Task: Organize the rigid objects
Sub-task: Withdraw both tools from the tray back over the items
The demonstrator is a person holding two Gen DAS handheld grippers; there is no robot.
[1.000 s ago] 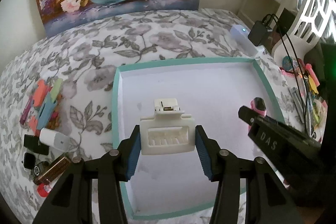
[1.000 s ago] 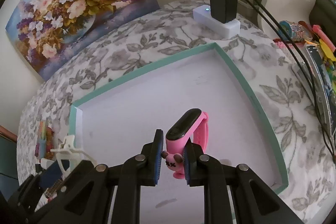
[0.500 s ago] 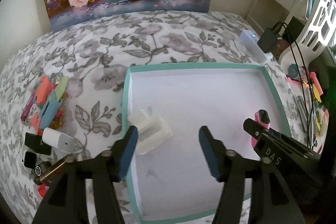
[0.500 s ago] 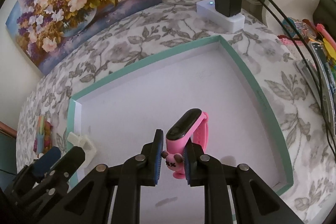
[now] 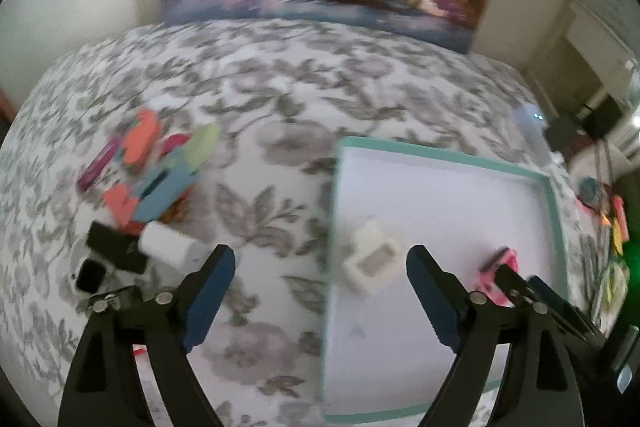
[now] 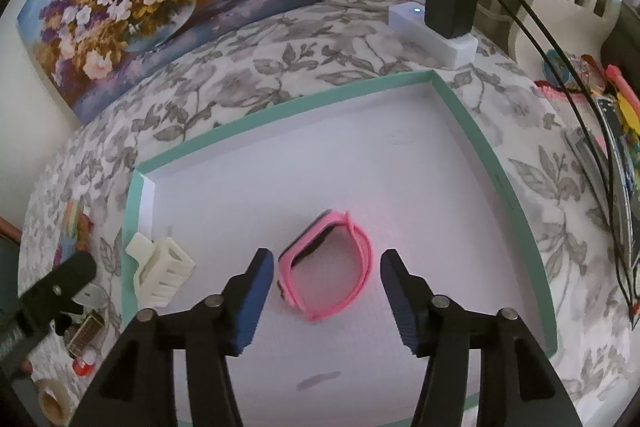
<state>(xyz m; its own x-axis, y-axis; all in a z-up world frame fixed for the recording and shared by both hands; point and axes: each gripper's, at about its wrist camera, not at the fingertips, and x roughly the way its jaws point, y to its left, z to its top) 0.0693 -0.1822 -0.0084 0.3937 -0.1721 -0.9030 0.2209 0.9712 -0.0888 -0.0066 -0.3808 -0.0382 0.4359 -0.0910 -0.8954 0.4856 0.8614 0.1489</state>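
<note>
A white hair clip point(image 5: 370, 261) lies inside the teal-rimmed white tray point(image 5: 440, 157), by its left wall. My left gripper point(image 5: 320, 267) hovers over that left wall, jaws wide and still opening, pads touching nothing. In the right wrist view the clip point(image 6: 160, 269) rests in the tray point(image 6: 472, 131) corner. A pink smartwatch point(image 6: 362, 259) lies flat on the tray floor between the fingers of my right gripper point(image 6: 327, 261). Those jaws are opening and the pads stand clear of the band. The watch point(image 5: 498, 267) also shows in the blurred left wrist view.
Left of the tray, a pile of colourful clips point(image 5: 160, 171), a white box point(image 5: 168, 243) and black gadgets point(image 5: 112, 247) lie on the floral cloth. A black charger point(image 6: 448, 11) sits on a white power strip behind the tray, cables and pens point(image 6: 616, 99) to the right.
The left gripper let go of the white clip, which dropped into the tray, then swung left and opened wider. The right gripper opened and the pink watch fell flat.
</note>
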